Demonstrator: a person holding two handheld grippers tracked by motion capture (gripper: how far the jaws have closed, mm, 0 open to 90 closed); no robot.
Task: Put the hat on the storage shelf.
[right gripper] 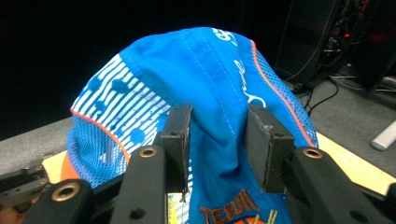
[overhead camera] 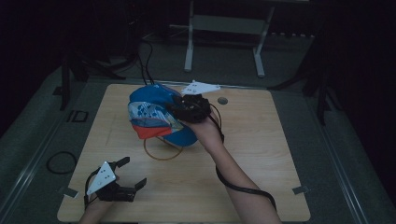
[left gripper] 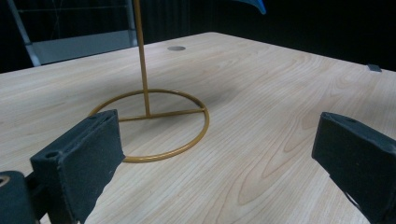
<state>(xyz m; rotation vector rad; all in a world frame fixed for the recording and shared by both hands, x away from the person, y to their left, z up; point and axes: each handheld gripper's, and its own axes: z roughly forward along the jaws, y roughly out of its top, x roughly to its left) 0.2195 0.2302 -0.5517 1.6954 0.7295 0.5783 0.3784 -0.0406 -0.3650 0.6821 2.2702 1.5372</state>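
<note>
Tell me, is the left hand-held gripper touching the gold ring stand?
Apart. In the left gripper view, bare table shows between the open left hand-held gripper and the gold ring stand; the high view shows the gap too.

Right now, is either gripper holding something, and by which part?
The right gripper has its jaws either side of a fold in the blue cap's crown; a firm grip can't be told. The left gripper holds nothing.
</note>
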